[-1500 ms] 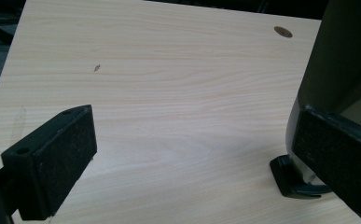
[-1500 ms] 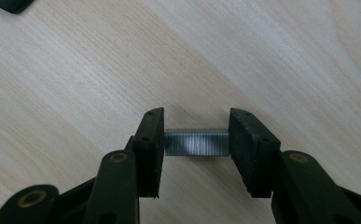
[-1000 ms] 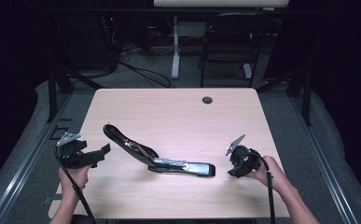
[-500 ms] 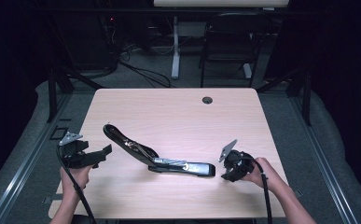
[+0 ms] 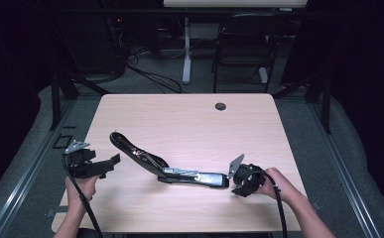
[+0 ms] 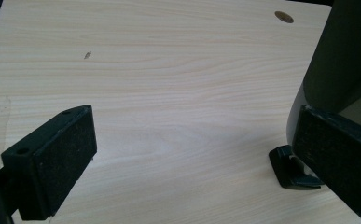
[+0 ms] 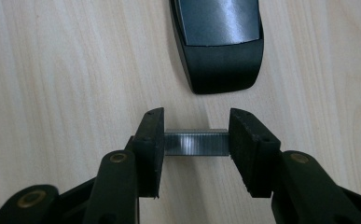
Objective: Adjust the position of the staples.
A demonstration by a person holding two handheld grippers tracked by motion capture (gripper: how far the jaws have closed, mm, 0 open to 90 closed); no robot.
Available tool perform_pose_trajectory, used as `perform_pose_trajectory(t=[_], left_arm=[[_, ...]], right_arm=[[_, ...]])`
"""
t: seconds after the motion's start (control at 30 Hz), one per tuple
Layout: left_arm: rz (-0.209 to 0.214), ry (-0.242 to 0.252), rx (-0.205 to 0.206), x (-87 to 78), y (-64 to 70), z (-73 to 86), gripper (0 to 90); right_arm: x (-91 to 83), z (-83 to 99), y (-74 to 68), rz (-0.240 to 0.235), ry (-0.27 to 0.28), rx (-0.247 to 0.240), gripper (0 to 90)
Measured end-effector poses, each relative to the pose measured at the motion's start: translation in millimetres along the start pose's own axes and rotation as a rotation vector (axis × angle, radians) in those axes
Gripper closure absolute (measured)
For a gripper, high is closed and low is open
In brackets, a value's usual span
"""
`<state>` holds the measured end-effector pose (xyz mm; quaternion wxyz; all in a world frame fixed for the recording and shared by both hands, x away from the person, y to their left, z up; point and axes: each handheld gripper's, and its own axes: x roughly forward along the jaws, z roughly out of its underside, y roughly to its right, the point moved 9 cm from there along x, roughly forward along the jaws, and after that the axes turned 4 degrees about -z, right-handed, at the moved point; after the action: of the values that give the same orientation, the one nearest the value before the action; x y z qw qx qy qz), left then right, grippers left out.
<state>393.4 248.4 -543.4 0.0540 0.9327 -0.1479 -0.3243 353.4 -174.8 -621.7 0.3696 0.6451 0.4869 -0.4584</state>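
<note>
Bright tabletop, dark surroundings, soft focus

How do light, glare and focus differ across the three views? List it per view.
High view: table evenly lit, room behind dark, stapler small and soft. Left gripper view: jaws close and slightly blurred, wood grain sharp. Right gripper view: staple strip crisp between the right gripper jaws, with glare on the stapler's metal top.

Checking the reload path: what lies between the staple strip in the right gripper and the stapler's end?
Bare wood only: in the right gripper view, the staple strip and stapler are separated by open table.
</note>
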Motion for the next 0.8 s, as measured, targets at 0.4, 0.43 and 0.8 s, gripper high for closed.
perform_pose_trajectory(t=[0.4, 0.43, 0.8], left_arm=[[0.001, -0.010, -0.007, -0.1, -1.0, 1.3, 0.2], [0.002, -0.011, -0.006, -0.6, -0.9, 1.3, 0.2], [-0.008, 0.018, -0.009, -8.3, -1.2, -4.4, 0.2]], right_arm=[[1.0, 1.0, 6.7, 0.038, -0.021, -0.007, 40.6], [-0.5, 0.1, 8.3, 0.035, 0.008, 0.025, 38.5], [-18.2, 7.3, 31.3, 0.049, 0.107, 0.321, 20.7]])
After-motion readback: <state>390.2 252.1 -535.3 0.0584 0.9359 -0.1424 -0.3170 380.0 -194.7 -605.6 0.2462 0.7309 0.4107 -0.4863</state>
